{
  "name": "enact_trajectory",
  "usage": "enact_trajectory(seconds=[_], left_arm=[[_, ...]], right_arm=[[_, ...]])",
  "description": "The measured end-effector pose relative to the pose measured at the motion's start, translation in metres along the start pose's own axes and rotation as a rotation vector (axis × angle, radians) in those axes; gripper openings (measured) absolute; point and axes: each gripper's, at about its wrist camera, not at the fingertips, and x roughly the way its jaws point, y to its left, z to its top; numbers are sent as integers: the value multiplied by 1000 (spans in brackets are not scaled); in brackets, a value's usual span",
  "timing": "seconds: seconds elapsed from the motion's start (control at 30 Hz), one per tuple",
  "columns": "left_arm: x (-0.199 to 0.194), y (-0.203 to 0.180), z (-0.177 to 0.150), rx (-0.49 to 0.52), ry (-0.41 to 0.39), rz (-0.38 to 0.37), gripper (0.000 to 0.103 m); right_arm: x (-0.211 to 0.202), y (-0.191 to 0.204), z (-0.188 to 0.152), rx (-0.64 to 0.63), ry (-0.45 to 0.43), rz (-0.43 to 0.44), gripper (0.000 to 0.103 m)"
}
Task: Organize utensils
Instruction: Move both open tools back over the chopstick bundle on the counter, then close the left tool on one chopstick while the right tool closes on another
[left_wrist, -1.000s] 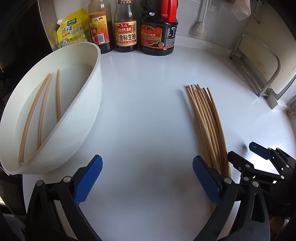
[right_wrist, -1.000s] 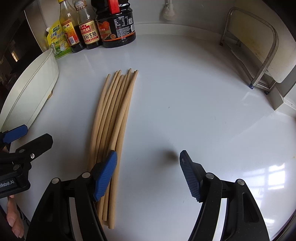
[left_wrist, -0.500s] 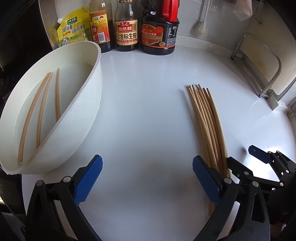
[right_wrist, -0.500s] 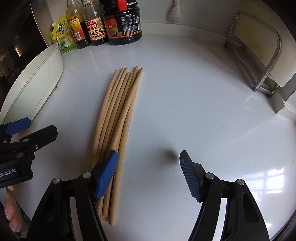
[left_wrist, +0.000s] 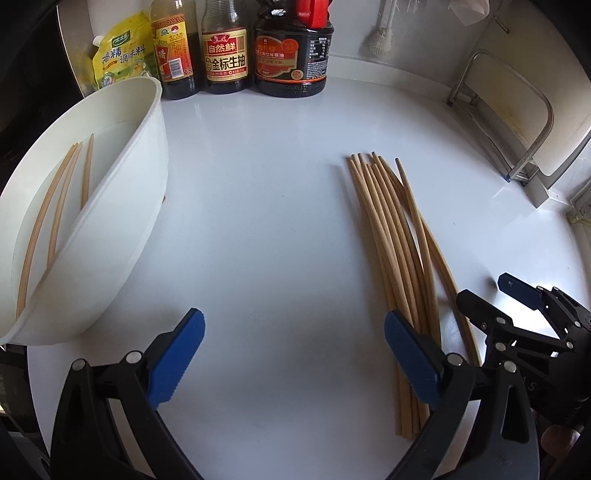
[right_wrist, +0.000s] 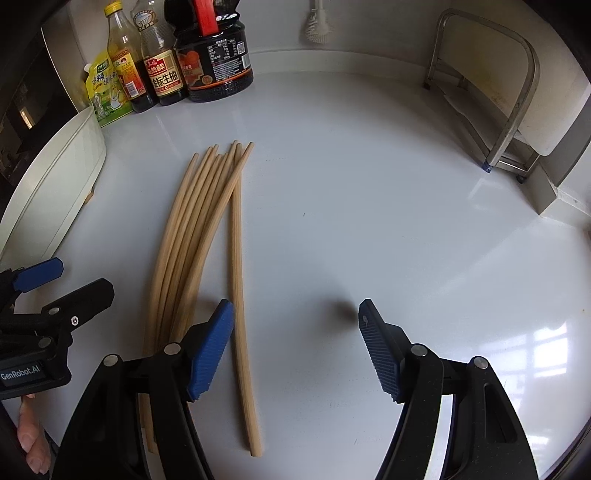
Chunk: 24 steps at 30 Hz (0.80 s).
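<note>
The chopsticks (right_wrist: 192, 236) lie bundled on the white table (right_wrist: 369, 221), one stick (right_wrist: 238, 295) split off to the right of the rest. Three more already rest in the white bowl (left_wrist: 122, 236) at far left. The right gripper (right_wrist: 295, 347) hovers with fingers spread and empty, its left pad beside the stray stick; the left gripper (left_wrist: 295, 354) is likewise spread, holding nothing. A shallow pinch could roll the round stick away or drag neighbours along.

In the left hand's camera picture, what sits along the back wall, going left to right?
Yellow seasoning pouch → vinegar bottle → soy sauce bottle → big dark jug with a red cap → white dish brush → metal rack.
</note>
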Motion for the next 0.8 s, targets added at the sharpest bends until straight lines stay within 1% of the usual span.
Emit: enact_trajectory(seconds=[0.2, 0.5, 0.67, 0.8], left_arm=[[8, -11, -4, 16, 19, -19, 96], [17, -18, -8, 21, 36, -16, 96], [19, -21, -7, 24, 31, -5, 96], [22, -25, -5, 33, 33, 30, 96]], right_arm=[[-1, -10, 0, 17, -4, -5, 66], [-8, -16, 0, 17, -26, 13, 66], [-9, -15, -1, 4, -28, 25, 66], [-8, -12, -1, -7, -23, 25, 66]])
